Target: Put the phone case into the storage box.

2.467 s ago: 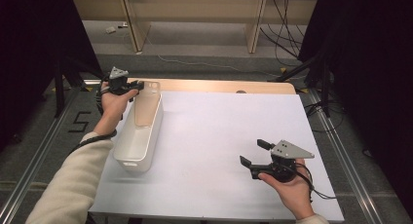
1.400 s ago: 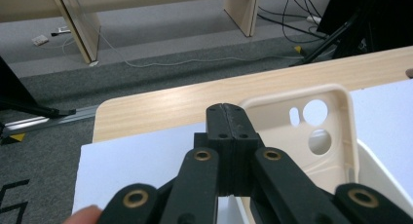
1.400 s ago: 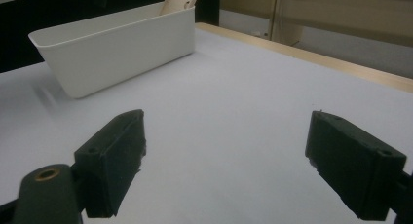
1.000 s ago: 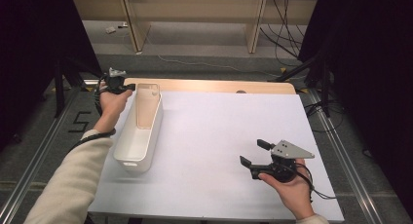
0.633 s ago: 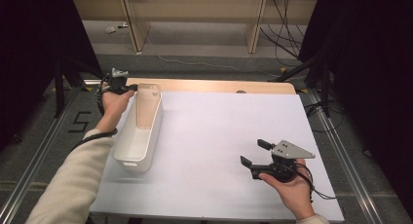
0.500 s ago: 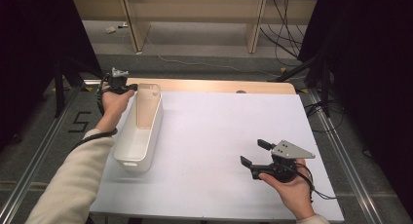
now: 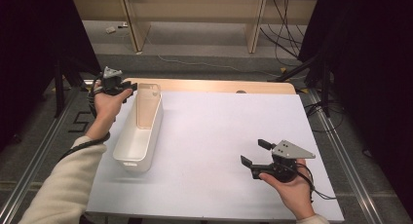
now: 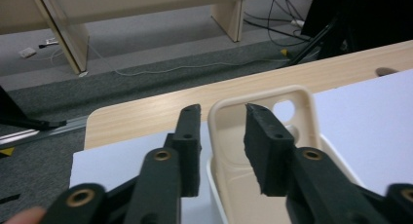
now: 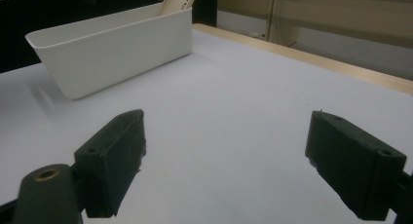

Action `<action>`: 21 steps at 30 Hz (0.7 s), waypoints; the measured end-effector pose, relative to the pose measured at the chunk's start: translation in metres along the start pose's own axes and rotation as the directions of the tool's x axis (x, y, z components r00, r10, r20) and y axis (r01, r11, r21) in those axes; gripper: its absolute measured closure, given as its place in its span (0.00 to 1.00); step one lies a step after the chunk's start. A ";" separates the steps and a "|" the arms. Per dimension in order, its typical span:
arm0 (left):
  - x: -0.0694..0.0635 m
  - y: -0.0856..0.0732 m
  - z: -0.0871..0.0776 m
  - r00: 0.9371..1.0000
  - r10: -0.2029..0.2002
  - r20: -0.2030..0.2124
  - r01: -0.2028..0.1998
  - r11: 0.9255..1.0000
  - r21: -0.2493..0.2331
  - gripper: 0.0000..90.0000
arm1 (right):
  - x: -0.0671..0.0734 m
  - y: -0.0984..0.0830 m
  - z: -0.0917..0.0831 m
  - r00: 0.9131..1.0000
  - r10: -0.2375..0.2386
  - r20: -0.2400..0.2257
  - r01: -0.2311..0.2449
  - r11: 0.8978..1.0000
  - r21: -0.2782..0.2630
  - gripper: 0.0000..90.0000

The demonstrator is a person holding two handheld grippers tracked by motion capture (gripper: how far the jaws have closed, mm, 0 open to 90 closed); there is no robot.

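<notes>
The left gripper (image 8: pixel 221 131) fingers have just been opening around the white bin's (image 7: pixel 139 136) rim, not squeezing; white surface (image 7: pixel 224 131), grey floor (image 7: pixel 204 48).

- the left gripper (image 7: pixel 127 84) is held at the far left of the table, the left hand (image 7: pixel 108 101) wrapped around its body, wrist bent upward.
- the left forearm (image 7: pixel 63 185), in a cream sleeve, reaches in from the bottom left corner.
- its jaws have just been opening; in the left gripper view they stand a little apart, pads pressing on nothing.
- the right gripper (image 7: pixel 253 153) sits low at the near right, cradled from beneath by the right hand (image 7: pixel 292 190).
- its jaws are spread wide, nothing between them.
</notes>
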State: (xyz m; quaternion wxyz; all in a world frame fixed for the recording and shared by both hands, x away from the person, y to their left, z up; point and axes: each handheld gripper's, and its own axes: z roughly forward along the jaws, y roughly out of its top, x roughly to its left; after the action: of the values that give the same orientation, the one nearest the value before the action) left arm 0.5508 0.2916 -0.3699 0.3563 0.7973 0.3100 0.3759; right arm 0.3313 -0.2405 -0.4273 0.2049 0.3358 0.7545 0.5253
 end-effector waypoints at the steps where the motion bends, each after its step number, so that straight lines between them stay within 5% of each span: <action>1: 0.000 0.000 -0.002 1.000 0.004 0.001 -0.004 1.000 -0.004 0.67 | 0.000 -0.001 0.002 1.000 0.005 -0.007 -0.005 1.000 -0.022 0.18; 6: -0.007 0.002 -0.017 1.000 0.010 0.016 -0.010 1.000 -0.020 0.51 | 0.000 0.001 -0.001 1.000 0.000 0.004 0.000 1.000 0.016 0.18; 7: -0.008 0.003 -0.019 1.000 0.016 0.025 -0.015 0.999 -0.029 0.47 | 0.001 0.000 0.002 1.000 0.009 -0.009 -0.009 1.000 -0.023 0.18; 9: -0.005 0.006 -0.026 0.995 0.102 0.018 -0.101 0.993 -0.058 0.41 | 0.001 0.001 0.001 1.000 0.005 0.001 -0.005 1.000 -0.012 0.18; 11: -0.015 0.005 -0.031 0.999 0.005 0.047 -0.001 0.997 -0.078 0.35 | 0.001 0.001 0.000 1.000 0.000 0.004 0.000 1.000 0.001 0.18; 17: -0.029 0.004 -0.046 0.996 -0.044 0.082 0.054 0.992 -0.115 0.19 | 0.000 0.001 -0.001 1.000 -0.001 0.005 0.001 1.000 0.015 0.18; 18: -0.035 0.003 -0.050 0.991 -0.100 0.087 0.110 0.987 -0.118 0.18 | 0.001 0.000 0.002 1.000 0.008 -0.005 -0.008 1.000 -0.018 0.18; 21: -0.042 0.002 -0.057 0.990 -0.105 0.097 0.118 0.984 -0.136 0.17 | 0.000 0.001 0.000 1.000 0.007 0.000 -0.007 1.000 -0.007 0.18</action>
State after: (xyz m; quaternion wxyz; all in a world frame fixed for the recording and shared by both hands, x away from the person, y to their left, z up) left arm 0.4822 0.2776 -0.3583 0.4458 0.7674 0.3106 0.3404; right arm 0.3316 -0.2396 -0.4265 0.2042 0.3376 0.7517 0.5285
